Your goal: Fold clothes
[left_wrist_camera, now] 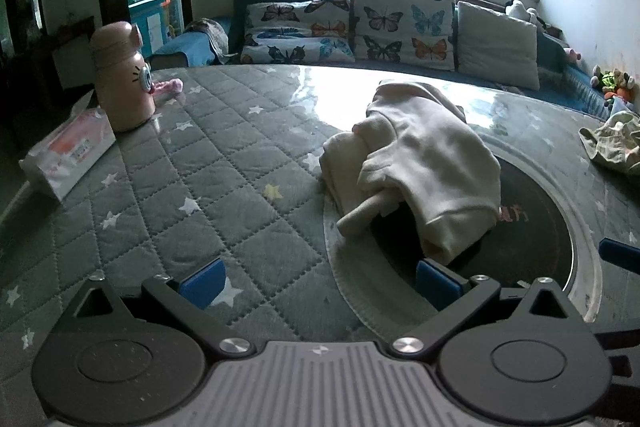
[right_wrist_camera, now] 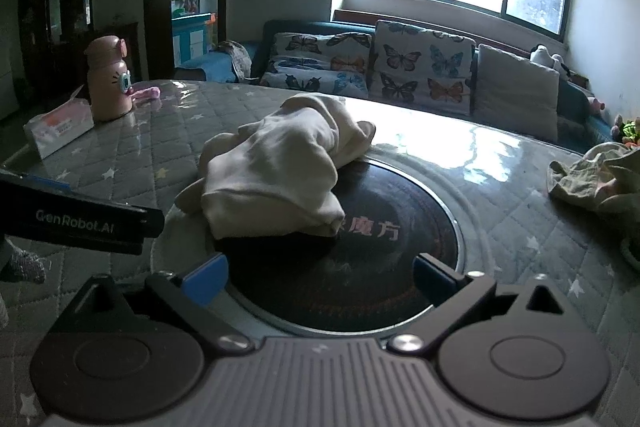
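Observation:
A cream-white garment (left_wrist_camera: 420,167) lies bunched and loosely folded on the quilted grey table cover (left_wrist_camera: 200,187), partly over a dark round hotplate (left_wrist_camera: 532,227). It also shows in the right wrist view (right_wrist_camera: 276,171). My left gripper (left_wrist_camera: 320,283) is open and empty, just short of the garment's near edge. My right gripper (right_wrist_camera: 320,279) is open and empty over the hotplate (right_wrist_camera: 380,259), in front of the garment. The left gripper's black body (right_wrist_camera: 80,223) shows at the left of the right wrist view. A second, greenish garment (right_wrist_camera: 596,179) lies crumpled at the right edge.
A pink cat-face bottle (left_wrist_camera: 124,79) and a tissue pack (left_wrist_camera: 68,155) stand at the table's far left. A sofa with butterfly cushions (left_wrist_camera: 380,27) sits behind the table under a window. Soft toys (left_wrist_camera: 612,83) lie at the right.

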`<state>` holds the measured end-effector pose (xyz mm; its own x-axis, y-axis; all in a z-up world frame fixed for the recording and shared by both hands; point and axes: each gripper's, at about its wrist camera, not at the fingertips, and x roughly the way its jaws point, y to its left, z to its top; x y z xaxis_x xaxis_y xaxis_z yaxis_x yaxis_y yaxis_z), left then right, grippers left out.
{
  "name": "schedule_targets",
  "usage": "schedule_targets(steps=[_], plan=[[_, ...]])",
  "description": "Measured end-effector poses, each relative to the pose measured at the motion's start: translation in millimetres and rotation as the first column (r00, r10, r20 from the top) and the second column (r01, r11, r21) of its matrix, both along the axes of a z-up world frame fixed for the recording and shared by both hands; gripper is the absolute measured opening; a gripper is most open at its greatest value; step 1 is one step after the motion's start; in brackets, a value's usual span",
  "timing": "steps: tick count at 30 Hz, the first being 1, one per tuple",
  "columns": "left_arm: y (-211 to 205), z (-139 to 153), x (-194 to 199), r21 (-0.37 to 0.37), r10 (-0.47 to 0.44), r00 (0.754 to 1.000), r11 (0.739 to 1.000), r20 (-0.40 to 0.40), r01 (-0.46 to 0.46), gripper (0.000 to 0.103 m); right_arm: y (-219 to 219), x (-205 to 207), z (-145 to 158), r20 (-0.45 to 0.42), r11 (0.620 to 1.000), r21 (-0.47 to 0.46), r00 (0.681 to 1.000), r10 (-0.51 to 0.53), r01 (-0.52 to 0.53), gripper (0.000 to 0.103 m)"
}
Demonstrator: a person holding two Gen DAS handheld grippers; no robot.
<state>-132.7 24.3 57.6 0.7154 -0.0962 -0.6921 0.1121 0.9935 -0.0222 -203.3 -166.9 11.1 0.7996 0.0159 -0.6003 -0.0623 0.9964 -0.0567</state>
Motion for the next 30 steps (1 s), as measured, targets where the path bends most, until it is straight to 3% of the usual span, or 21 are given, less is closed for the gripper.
schedule_targets(steps=[4,13,22,26,30], plan=[[-0.3,1.5,4.9,-0.010,-0.008,1.000,1.000,0.001,0.008,0.100,-5.6,9.2,3.8,-0.002,1.000,0.004,1.000,-0.011,0.011,0.099],[-7.4,4.2,21.5,-0.071,-0.055,0.998,0.996,-0.021,0.054,0.079,-16.4,42.1,20.4,0.014,1.000,-0.031,1.000,0.001,0.000,0.093],[-18.9,0.5,47.1,-0.086,-0.080,0.995,0.993,-0.063,0.075,0.059,-19.3,85.5,22.4,-0.019,0.998,-0.019,0.998,0.053,-0.053,0.079],[-20.0,-3.8,57.3,-0.120,-0.097,0.991,0.989,-0.097,0.085,0.047,-17.7,115.7,23.8,-0.031,0.996,-0.001,0.996,0.085,-0.085,0.069],[-16.7,-5.3,67.0,-0.196,-0.114,0.985,0.977,-0.132,0.087,0.033,-16.6,149.1,27.4,-0.034,0.995,0.010,0.994,0.100,-0.100,0.067]])
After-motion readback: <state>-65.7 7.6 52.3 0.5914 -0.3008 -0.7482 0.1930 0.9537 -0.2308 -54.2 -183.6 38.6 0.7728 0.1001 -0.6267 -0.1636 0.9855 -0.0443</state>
